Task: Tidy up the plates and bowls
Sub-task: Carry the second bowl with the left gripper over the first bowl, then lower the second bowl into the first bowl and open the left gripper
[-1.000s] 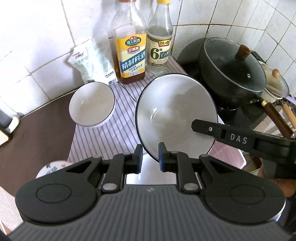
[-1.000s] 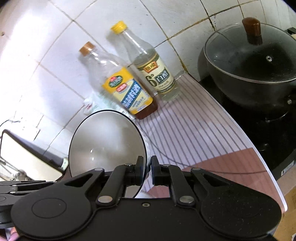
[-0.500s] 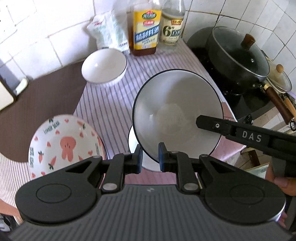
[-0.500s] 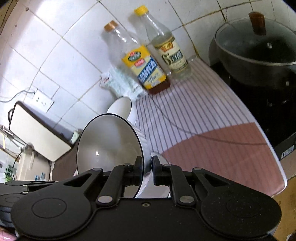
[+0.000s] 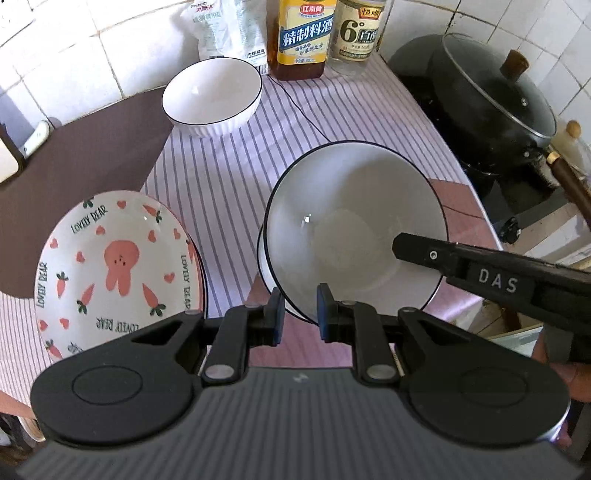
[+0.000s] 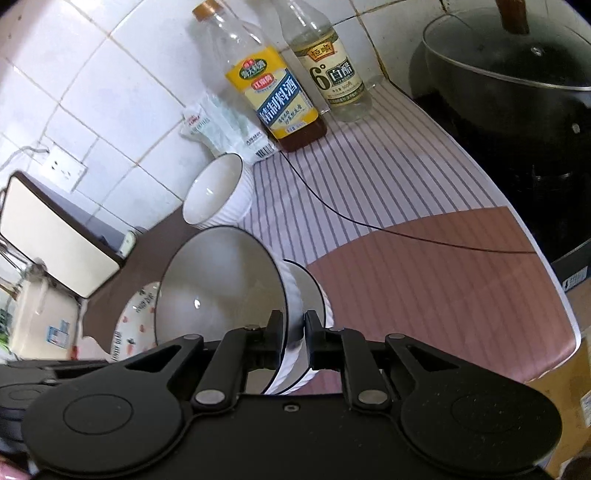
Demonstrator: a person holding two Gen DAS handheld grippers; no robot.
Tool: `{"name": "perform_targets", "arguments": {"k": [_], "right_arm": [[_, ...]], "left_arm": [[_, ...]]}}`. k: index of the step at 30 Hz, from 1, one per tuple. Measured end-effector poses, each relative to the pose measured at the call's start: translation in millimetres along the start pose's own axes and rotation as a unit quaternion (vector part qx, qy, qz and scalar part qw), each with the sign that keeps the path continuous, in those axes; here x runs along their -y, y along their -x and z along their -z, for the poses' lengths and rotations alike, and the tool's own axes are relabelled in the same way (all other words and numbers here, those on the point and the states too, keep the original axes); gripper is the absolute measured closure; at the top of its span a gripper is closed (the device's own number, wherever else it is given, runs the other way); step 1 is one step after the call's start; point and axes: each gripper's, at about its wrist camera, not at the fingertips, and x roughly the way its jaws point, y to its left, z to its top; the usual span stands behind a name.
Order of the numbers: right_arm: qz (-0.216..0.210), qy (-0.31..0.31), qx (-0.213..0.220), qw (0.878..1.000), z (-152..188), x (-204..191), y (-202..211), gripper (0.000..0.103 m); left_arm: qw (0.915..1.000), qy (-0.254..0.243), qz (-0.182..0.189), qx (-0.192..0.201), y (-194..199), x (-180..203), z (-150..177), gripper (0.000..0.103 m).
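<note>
A white bowl with a dark rim [image 5: 354,221] hangs tilted between both grippers. My left gripper [image 5: 300,314] is shut on its near rim. My right gripper [image 6: 294,332] is shut on its right-hand rim, with one finger [image 5: 424,251] reaching inside. In the right wrist view the held bowl [image 6: 218,288] sits just above and partly inside a second matching bowl [image 6: 314,291] on the striped cloth; only that bowl's left edge [image 5: 263,266] shows in the left wrist view. A rabbit-and-carrot plate [image 5: 118,258] lies to the left. A third white bowl [image 5: 212,92] stands at the back.
Two sauce bottles [image 5: 301,37] and a white bag [image 5: 229,29] stand against the tiled wall. A black pot with a glass lid [image 5: 491,96] sits on the stove at right. A thin dark cable [image 6: 369,221] crosses the cloth. A brown mat [image 5: 74,166] lies at left.
Both grippers have carried the bowl down and back toward the counter's near edge, over the second bowl. The rabbit plate has come into view on the left.
</note>
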Motion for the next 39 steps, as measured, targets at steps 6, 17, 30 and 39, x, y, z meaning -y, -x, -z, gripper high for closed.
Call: {"name": "perform_targets", "arguments": {"k": [6,17,30,39], "right_arm": [[0.021,0.052,0.003,0.998,1.0,-12.3,-8.7,0.086],[0.077,0.159,0.012,0.984,11.9,-30.1,-24.1,0.086],[0.093,0.2,0.035,0.975,11.4,-34.3,-19.4,0.082],[0.039,0.164,0.055,0.984,-11.0,-45.3,25.4,0.077]], "left_arm": [[0.9985,0.037,0.022,-0.034,-15.0,-16.3,-3.4,0.086],[0.9947,0.053,0.029,-0.083,-36.3,-17.7,-9.5,0.084],[0.9957,0.049,0.033,-0.071,-25.0,-23.1,-15.0,0.071],[0.9967,0.012,0.06,-0.055,21.5,-42.7,-19.3,0.062]]}}
